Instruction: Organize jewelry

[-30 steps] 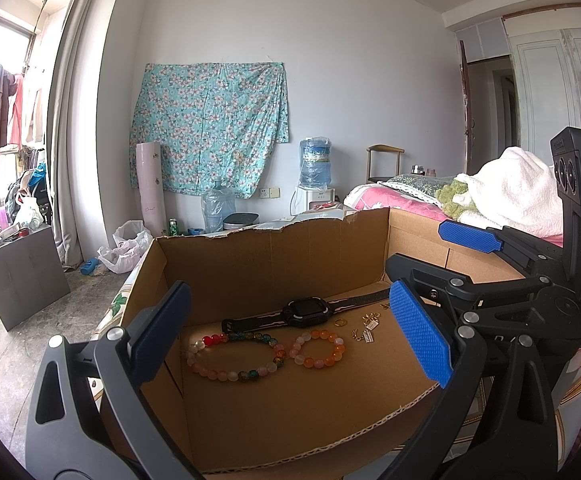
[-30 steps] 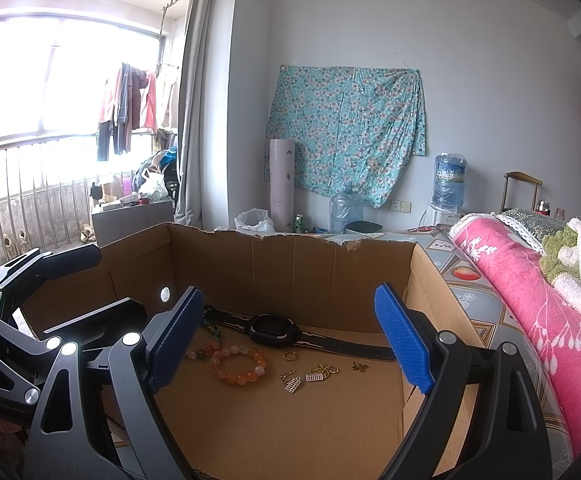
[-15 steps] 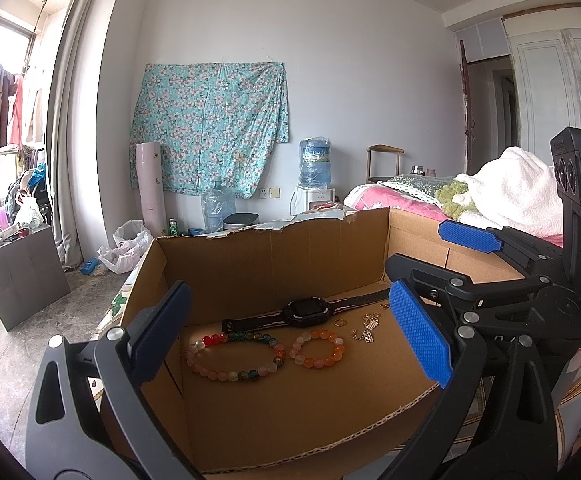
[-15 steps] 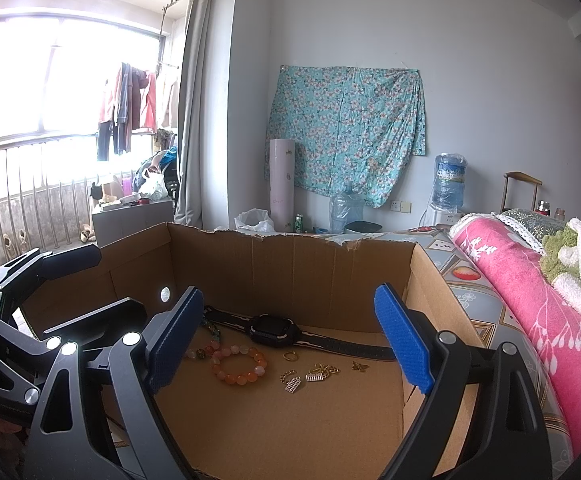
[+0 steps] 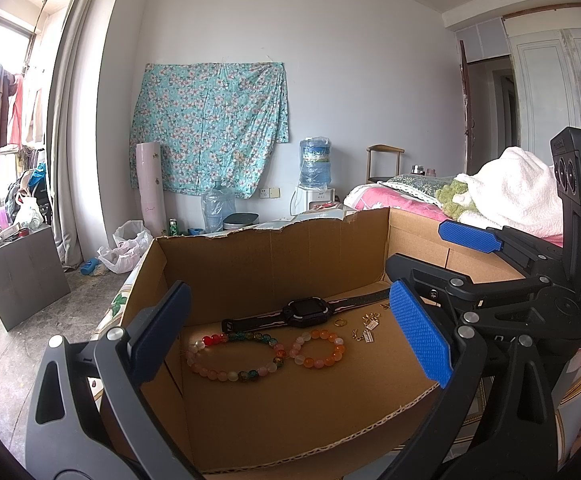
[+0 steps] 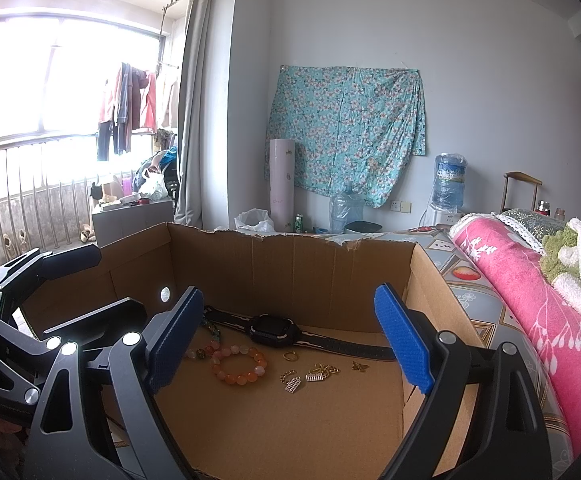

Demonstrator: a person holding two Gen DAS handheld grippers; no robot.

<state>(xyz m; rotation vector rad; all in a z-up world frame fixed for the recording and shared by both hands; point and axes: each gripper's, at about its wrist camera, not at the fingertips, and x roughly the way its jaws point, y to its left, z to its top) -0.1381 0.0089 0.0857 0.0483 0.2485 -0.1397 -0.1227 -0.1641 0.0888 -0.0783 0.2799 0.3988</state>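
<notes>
An open cardboard box (image 5: 274, 258) (image 6: 290, 264) holds the jewelry on its floor. A black watch (image 5: 308, 312) (image 6: 274, 328) lies across the back. In front of it lie a multicoloured bead bracelet (image 5: 232, 356), an orange bead bracelet (image 5: 317, 348) (image 6: 239, 364), a gold ring (image 5: 340, 323) (image 6: 290, 356) and small gold charms (image 5: 368, 332) (image 6: 310, 376). My left gripper (image 5: 290, 334) hovers open at the box's near edge, nothing between its fingers. My right gripper (image 6: 290, 340) is open too, empty, beside the left one.
A bed with a pink blanket (image 6: 530, 304) and white towel (image 5: 518, 188) lies to the right. A grey box (image 5: 18, 272), plastic bags (image 5: 126, 248), a pink roll (image 5: 150, 184) and water bottles (image 5: 315, 162) stand on the floor by the far wall.
</notes>
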